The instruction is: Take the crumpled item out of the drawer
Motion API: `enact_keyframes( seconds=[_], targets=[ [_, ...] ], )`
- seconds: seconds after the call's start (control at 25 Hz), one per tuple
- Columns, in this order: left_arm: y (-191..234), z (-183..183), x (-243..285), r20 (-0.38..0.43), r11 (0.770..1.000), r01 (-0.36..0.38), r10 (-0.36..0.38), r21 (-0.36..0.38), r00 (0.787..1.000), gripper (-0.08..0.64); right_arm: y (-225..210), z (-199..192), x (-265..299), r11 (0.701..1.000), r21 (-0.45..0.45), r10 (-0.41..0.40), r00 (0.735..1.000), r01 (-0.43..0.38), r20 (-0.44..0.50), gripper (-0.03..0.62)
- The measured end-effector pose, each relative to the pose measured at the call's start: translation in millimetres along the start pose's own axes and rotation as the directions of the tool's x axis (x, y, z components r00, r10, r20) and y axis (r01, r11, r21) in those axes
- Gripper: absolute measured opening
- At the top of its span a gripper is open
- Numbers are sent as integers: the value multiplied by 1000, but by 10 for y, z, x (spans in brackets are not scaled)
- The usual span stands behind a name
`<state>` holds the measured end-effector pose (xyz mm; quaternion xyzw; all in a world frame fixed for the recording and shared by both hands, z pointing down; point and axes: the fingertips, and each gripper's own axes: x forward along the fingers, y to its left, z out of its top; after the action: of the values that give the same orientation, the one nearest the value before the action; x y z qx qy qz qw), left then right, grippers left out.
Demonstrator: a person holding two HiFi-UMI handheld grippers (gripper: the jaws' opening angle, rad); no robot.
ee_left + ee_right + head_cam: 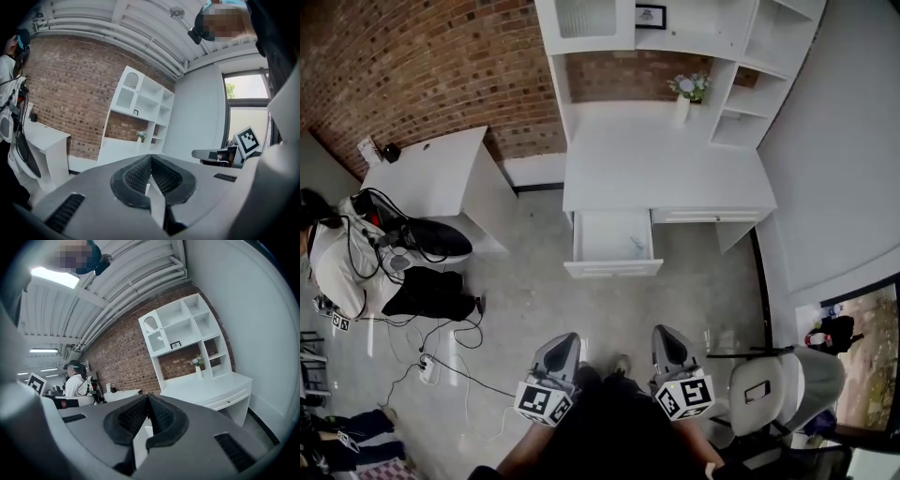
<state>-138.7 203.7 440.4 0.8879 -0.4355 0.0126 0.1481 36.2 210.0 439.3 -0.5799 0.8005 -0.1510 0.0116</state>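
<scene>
- Your left gripper (pixel 151 158) has its fingers (pixel 135 177) pressed together at the tips, with nothing between the ribbed pads.
- Your right gripper (pixel 147 396) is the same: fingers (pixel 161 416) closed tip to tip, holding nothing.
- In the head view you carry both low and close to your body, the left gripper (pixel 566 340) and the right gripper (pixel 667 335) side by side, their tips pointing ahead over the bare floor (pixel 581 309) (each marker cube faces the camera).
- Straight ahead of the tips, well apart from both, the drawer (pixel 613 269) stands pulled out from under the left part of the white worktop (pixel 666 169).
- The crumpled item (pixel 637 247) shows only as a small pale smudge inside the drawer, near its right wall and towards the front (too small to make out its shape or material).
- On the worktop, at the back, a vase (pixel 681 110) with flowers stands upright, under white shelves (pixel 750 84) set against a brick wall (pixel 422 66).
- To your right, a pale chair (pixel 769 386) stands just beside the right gripper.
- To your left there are a smaller worktop (pixel 431 173), a person (pixel 337 258) in white at the frame's edge, and cables (pixel 441 356) trailing over the floor.
</scene>
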Motion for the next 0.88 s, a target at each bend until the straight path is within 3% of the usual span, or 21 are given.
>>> enact_keyframes(
  seconds=[0.36, 0.64, 0.88],
  targets=[
    [205, -10, 1017, -42, 999, 46, -47, -10, 998, 25, -527, 99, 634, 1000, -1, -8, 1000, 8, -13, 14],
    [720, 138, 2125, -91, 994, 110, -111, -17, 990, 25, -912, 485, 1612, 998, -17, -56, 998, 56, -20, 14],
    [913, 124, 3027, -114, 986, 169, -168, -3, 979, 25, -1457, 686, 2342, 997, -32, -72, 997, 71, -19, 14]
  ],
)
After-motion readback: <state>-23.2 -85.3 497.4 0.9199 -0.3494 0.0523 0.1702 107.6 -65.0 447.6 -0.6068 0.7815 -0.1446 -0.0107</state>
